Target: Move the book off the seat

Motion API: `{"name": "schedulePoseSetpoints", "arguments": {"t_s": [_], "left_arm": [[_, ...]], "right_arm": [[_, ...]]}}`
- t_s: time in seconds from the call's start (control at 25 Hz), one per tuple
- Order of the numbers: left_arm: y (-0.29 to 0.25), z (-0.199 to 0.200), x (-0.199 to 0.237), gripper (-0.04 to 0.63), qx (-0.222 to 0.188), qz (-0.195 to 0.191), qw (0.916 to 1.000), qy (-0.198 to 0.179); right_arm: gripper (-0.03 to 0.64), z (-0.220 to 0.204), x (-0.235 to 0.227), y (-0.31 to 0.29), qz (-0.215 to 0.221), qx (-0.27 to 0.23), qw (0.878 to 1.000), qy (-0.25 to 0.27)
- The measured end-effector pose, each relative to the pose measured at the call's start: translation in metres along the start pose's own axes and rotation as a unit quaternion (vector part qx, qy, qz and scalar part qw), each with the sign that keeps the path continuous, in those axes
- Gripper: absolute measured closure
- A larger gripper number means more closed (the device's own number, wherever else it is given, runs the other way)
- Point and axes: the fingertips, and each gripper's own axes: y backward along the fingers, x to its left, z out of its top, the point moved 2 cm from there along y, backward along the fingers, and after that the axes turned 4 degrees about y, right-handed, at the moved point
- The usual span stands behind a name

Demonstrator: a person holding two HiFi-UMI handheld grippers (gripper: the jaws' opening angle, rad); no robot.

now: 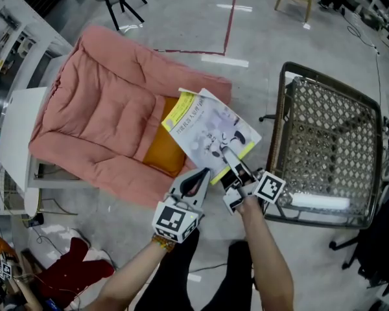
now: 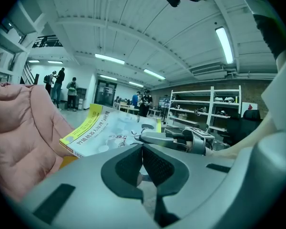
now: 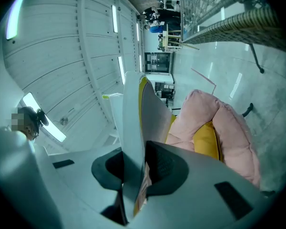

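Left gripper [image 1: 196, 181] jaws together, right gripper [image 1: 227, 155] jaws clamped on book [image 1: 204, 125]

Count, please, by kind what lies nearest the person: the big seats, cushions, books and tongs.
Seats: 2, the pink padded seat and the woven metal chair.
Cushions: 1, the orange cushion on the pink padded seat.
Books: 1, the book, gripped by the right tongs.
Tongs: 2, the right tongs and the left tongs, which are shut and empty.
Total: 6.

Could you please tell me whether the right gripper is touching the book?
Touching. In the right gripper view, the book sits clamped by its edge between both pads of the right gripper.
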Motion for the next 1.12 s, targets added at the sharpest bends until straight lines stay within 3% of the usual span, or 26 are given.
{"name": "schedulePoseSetpoints", "arguments": {"t_s": [0.64,1.12], "left_arm": [[-0.02,0.002,-0.074,0.584,-0.017,-0.015,0.9997,-0.012],[-0.021,0.018,-0.118,0.584,-0.033,0.033,0.9989,-0.008]], "right_arm": [[0.541,0.045,0.021,0.066,0.011,-0.013,1.0,0.015],[0.541,0.056,0.046,0.09,0.019,0.031,0.999,0.007]]}}
